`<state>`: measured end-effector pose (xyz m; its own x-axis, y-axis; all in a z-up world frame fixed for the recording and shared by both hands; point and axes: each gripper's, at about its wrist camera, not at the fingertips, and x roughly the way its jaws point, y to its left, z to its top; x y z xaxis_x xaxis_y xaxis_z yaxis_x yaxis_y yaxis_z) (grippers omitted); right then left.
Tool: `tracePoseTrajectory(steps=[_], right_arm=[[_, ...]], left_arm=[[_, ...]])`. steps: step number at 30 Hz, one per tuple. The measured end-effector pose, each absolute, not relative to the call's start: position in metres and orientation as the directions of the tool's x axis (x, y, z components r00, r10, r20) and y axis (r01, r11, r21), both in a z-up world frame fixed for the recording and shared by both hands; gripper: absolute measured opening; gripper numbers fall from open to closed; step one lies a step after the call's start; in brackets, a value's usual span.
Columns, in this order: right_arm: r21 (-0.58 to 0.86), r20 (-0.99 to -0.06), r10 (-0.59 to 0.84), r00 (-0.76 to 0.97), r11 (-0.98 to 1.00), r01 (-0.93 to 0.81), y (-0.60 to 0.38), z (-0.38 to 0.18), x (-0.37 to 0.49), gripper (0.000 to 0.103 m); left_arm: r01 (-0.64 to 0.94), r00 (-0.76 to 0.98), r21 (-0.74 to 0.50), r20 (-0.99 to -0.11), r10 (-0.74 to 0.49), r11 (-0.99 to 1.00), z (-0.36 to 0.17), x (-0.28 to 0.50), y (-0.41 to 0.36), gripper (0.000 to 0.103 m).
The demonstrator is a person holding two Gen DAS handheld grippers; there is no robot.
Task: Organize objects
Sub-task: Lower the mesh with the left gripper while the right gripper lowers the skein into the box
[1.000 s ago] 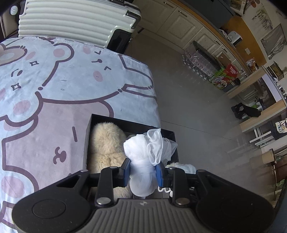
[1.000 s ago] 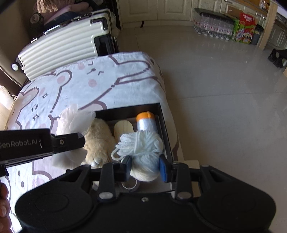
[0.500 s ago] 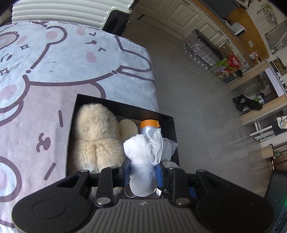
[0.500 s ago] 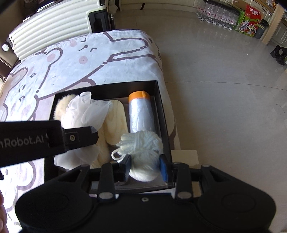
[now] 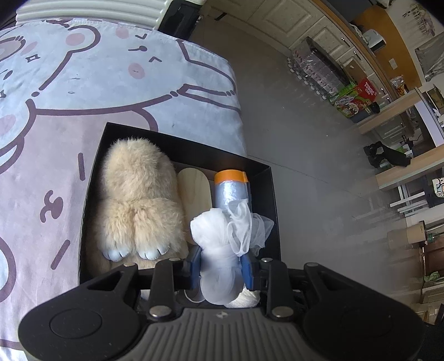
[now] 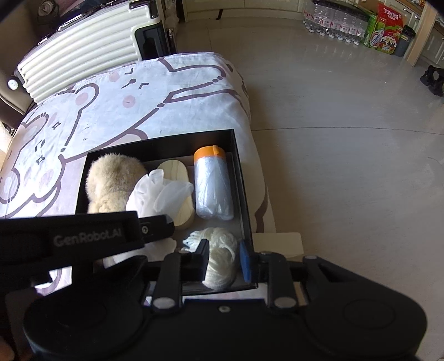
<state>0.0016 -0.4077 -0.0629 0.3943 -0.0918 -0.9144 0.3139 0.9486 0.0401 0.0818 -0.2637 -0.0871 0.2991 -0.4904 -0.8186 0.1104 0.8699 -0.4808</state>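
nestling beside fluffy plush toy (image 5: 136,200), crinkly white gauze bundle (image 5: 222,250)

The bed cover (image 6: 116,111) – white with a brown and pink bear print – serves as the landmark. A ribbed cream suitcase (image 6: 83,52) stands at its far end, touching the edge. The pale tiled floor (image 6: 347,138) extends to its right. Well beyond the cover, a pack of water bottles (image 6: 333,22) and a green-and-red carton (image 6: 385,27) stand side by side against cream cabinets (image 5: 291,16).
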Motion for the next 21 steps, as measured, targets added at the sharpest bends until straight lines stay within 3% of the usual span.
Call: tracePoseTrajectory(steps=[1,2,3,21], right_arm=[[0.042,-0.914,-0.090,0.397,0.949,0.313,-0.408,-0.062,0.001,0.024],[0.044,-0.913,-0.089,0.399,0.948,0.314,-0.408,-0.061,0.001,0.024],[0.047,-0.911,-0.088,0.402,0.948,0.314,-0.409,-0.061,0.001,0.024],[0.060,-0.894,-0.088,0.439,0.948,0.312,-0.395,-0.044,-0.004,0.024]], left_arm=[[0.098,0.306,-0.476,-0.821,-0.482,0.874,-0.088,0.082,-0.262,0.045],[0.083,0.310,-0.470,-0.826,-0.471,0.879,-0.088,0.083,-0.259,0.066],[0.077,0.314,-0.470,-0.826,-0.469,0.879,-0.088,0.084,-0.257,0.071],[0.130,0.353,-0.415,-0.829,-0.433,0.901,-0.061,0.079,-0.229,0.071]])
